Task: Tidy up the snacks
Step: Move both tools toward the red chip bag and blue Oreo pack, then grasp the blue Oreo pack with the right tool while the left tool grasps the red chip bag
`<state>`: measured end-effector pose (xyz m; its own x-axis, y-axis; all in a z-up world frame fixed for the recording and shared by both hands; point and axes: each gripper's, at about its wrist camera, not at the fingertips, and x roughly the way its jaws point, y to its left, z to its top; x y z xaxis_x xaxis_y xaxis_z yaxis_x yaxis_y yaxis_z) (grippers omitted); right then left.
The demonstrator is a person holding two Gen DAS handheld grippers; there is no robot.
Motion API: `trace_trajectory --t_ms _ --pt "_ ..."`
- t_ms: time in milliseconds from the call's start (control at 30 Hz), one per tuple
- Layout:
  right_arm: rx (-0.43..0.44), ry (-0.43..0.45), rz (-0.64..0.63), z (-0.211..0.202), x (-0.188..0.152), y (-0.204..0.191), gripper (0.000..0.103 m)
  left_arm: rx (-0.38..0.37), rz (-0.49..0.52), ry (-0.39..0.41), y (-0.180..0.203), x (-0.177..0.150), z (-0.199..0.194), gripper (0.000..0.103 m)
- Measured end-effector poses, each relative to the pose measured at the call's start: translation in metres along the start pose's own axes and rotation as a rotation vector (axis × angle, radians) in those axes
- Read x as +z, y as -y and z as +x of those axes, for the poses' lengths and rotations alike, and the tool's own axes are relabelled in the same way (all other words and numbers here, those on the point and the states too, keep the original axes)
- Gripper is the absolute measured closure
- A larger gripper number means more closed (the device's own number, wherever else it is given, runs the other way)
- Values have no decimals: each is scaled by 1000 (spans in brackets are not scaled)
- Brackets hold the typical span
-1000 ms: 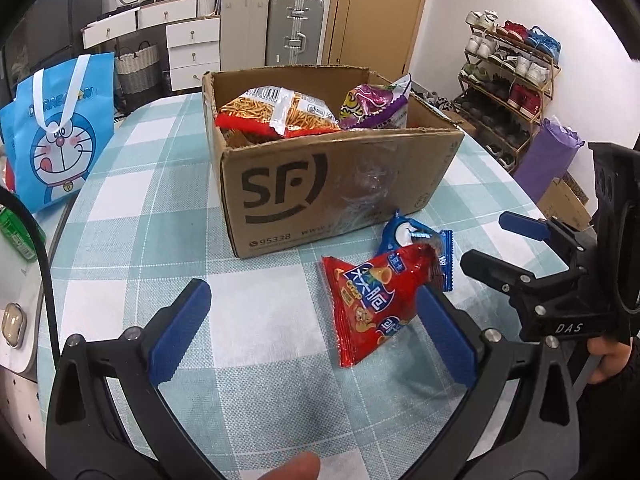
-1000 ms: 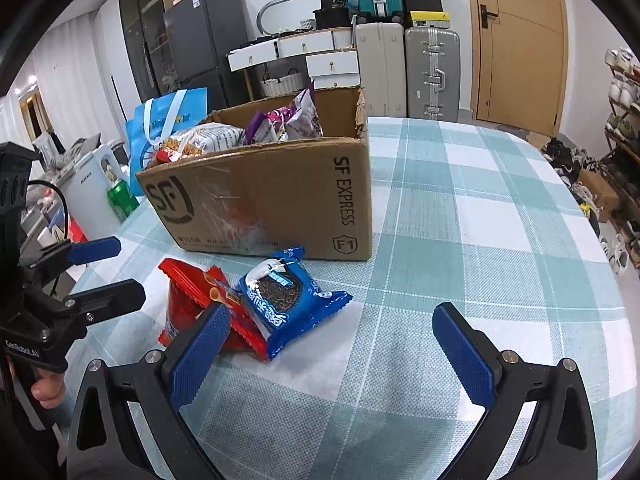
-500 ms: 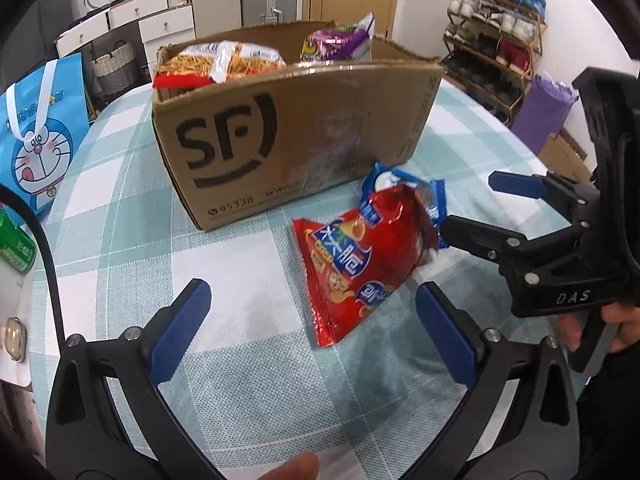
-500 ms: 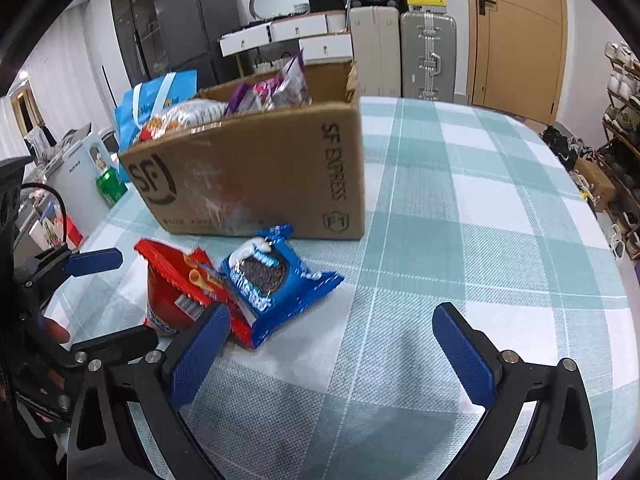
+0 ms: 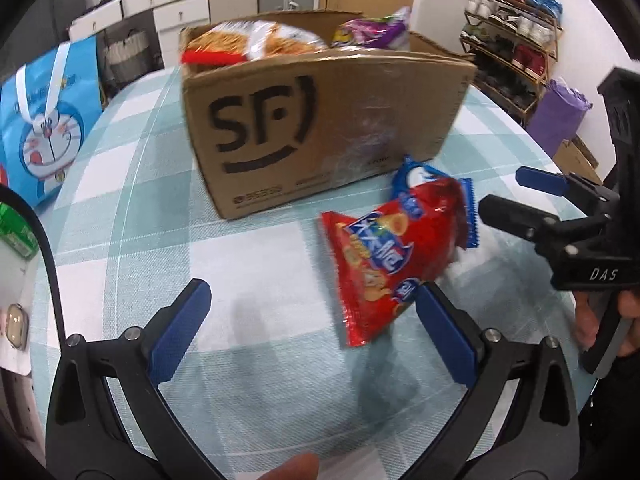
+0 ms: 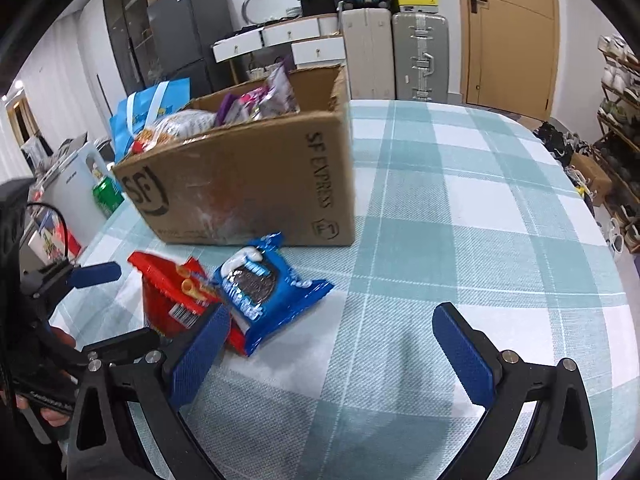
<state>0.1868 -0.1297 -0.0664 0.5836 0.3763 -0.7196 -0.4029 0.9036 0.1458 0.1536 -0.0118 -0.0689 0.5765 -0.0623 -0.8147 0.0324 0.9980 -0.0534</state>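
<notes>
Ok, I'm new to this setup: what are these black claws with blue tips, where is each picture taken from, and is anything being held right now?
There is no robot arm here. A person holds two hand-held grippers, each with a fisheye camera looking forward along its blue-padded jaws.

The left wrist view shows the left gripper at the bottom, and the right gripper entering from the side. The right wrist view shows the right gripper from behind.

On the checked tablecloth stands an open cardboard box with snack bags in it. In front of it lie a red snack bag and a blue cookie pack, overlapping.

Both jaws stand open; nothing is held.
</notes>
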Motion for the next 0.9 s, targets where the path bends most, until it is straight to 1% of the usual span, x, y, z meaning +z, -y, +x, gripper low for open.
trace_trajectory --t_ms 33,133,233,300,367,500,600,633,667,700,767,900 --pt "3 -4 3 2 1 1 1 -2 -19 0 -6 1 1 1" --pt "22 -25 -1 8 5 0 1 26 -82 8 -26 1 2 1" --pt "-1 -46 -30 16 7 -6 1 34 -140 16 -43 3 1 1" --pt "-11 -64 -44 21 9 -9 1 24 -166 25 -51 4 -1 1" --pt "-12 -81 -60 28 9 -13 1 10 -161 25 -51 5 -1 1" --pt "-39 -90 -118 38 9 -25 2 0 -107 11 -40 6 3 1" --pt "-45 -88 -160 40 8 -34 16 -5 -93 6 -35 0 4 1" --pt "-36 -90 -170 41 8 -37 23 -7 -93 4 -33 -1 5 1" --pt "-35 -93 -175 42 8 -39 28 -11 -92 1 -32 -2 5 1" --pt "-36 -95 -183 43 8 -41 29 -12 -88 -2 -31 -2 6 1" --pt "-29 -91 -193 42 7 -43 37 -12 -85 0 -29 -3 6 1" --pt "-14 -84 -198 38 5 -45 41 -21 -84 3 -25 -2 5 1"
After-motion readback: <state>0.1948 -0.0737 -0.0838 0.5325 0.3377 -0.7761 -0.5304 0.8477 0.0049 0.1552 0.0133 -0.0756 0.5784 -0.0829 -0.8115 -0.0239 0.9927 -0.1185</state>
